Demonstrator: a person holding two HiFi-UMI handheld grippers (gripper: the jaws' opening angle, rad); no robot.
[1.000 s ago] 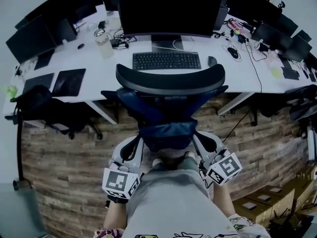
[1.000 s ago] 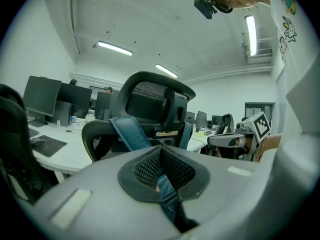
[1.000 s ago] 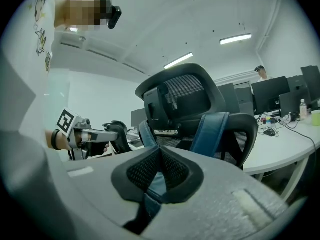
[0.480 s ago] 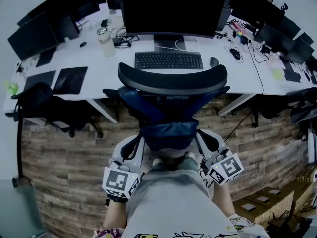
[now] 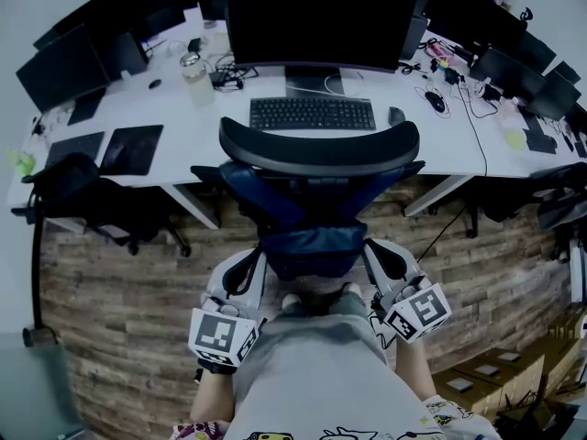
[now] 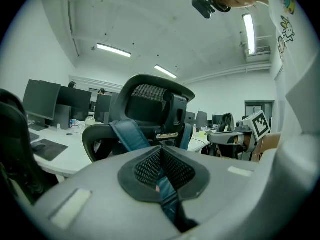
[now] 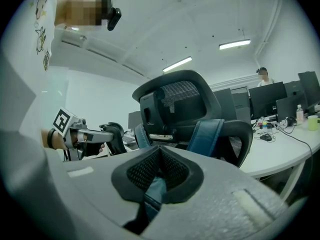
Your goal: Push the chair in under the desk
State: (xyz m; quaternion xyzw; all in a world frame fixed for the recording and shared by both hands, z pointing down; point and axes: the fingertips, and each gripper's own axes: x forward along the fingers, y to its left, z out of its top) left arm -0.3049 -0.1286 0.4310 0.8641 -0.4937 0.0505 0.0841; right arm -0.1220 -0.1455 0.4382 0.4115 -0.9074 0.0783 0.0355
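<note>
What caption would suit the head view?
Left gripper and right gripper, both shut, behind the chair facing the desk.

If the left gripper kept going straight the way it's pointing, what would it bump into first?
The chair. Its blue back part sits right ahead of the left gripper, whose jaws are shut. It looks very close, maybe already touching, but depth is hard to judge.

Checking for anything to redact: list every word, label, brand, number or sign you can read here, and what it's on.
No text reads clearly in any view.
Cubes on the left tool and right tool: square marker patterns only, no letters.
Keyboard: key legends too small to read.
Cardboard boxes: labels too small to read.
Shirt: cartoon drawings, no readable words.
</note>
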